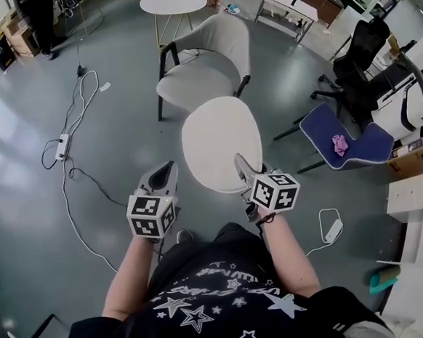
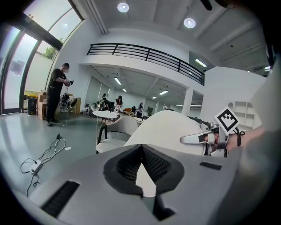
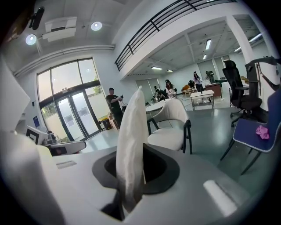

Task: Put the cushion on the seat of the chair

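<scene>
A white oval cushion (image 1: 220, 143) hangs flat in front of me, above the floor. My right gripper (image 1: 239, 162) is shut on its near right edge; in the right gripper view the cushion (image 3: 131, 145) stands edge-on between the pads. My left gripper (image 1: 170, 168) is just left of the cushion, apart from it, with its jaws together and nothing seen in them (image 2: 141, 150). The left gripper view shows the cushion (image 2: 162, 129) with the right gripper (image 2: 193, 139) clamped on it. The light grey armchair (image 1: 203, 59) with black legs stands beyond the cushion, its seat (image 1: 190, 84) bare.
A round white table (image 1: 173, 1) stands behind the armchair. To the right are a blue chair (image 1: 344, 143) with a pink cloth (image 1: 339, 145) and a black office chair (image 1: 362, 50). Cables and a power strip (image 1: 62, 146) lie on the floor at left. A person (image 1: 39, 18) stands far left.
</scene>
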Tool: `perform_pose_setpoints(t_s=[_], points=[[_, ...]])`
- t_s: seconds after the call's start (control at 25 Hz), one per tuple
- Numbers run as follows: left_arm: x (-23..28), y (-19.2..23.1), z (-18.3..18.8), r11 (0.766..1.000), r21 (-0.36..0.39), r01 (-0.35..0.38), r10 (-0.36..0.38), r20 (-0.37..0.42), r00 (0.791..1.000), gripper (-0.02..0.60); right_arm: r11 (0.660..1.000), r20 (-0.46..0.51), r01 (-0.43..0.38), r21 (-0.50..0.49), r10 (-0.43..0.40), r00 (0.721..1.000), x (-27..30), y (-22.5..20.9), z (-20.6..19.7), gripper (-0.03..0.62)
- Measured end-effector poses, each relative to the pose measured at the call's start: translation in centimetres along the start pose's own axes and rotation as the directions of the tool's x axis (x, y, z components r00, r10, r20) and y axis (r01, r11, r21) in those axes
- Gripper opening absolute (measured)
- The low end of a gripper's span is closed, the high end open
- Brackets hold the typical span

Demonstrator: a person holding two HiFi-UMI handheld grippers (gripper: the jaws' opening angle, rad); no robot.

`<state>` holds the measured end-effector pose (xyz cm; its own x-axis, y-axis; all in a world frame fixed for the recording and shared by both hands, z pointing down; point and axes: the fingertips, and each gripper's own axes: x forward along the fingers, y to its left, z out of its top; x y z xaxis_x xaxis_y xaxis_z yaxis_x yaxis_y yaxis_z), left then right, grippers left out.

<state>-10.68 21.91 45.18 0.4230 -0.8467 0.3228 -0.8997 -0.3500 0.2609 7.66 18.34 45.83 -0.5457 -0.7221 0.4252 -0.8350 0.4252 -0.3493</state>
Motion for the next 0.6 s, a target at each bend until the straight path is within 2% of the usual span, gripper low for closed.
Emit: perform_pose_setpoints(t_s=[0.2, 0.32, 0.44, 0.6], points=[[0.9, 2.1, -0.7, 0.998, -0.053, -0.015, 0.014, -0.023, 1.000, 0.008, 1.000, -0.018, 0.029, 0.001, -0.029, 0.999, 0.4, -1.2, 0.2, 0.054], [2.1, 2.9, -0.9, 0.998, -0.055, -0.020, 0.018, -0.034, 0.999, 0.008, 0.999, -0.029, 0.045, 0.012, -0.045, 0.999, 1.5, -2.6, 0.1, 0.054], [3.4, 4.0, -0.6, 0.998, -0.056, -0.040, 0.038, -0.043, 0.998, 0.008, 0.998, -0.048, 0.048, 0.031, -0.046, 0.998, 3.9, -4.2, 0.3, 0.054], [5.9, 6.3, 0.7, 0.995, -0.049, -0.082, 0.079, -0.053, 0.995, 0.008, 0.997, -0.055, 0.012, 0.076, -0.008, 0.998, 8.5, -6.0, 1.9, 0.054]])
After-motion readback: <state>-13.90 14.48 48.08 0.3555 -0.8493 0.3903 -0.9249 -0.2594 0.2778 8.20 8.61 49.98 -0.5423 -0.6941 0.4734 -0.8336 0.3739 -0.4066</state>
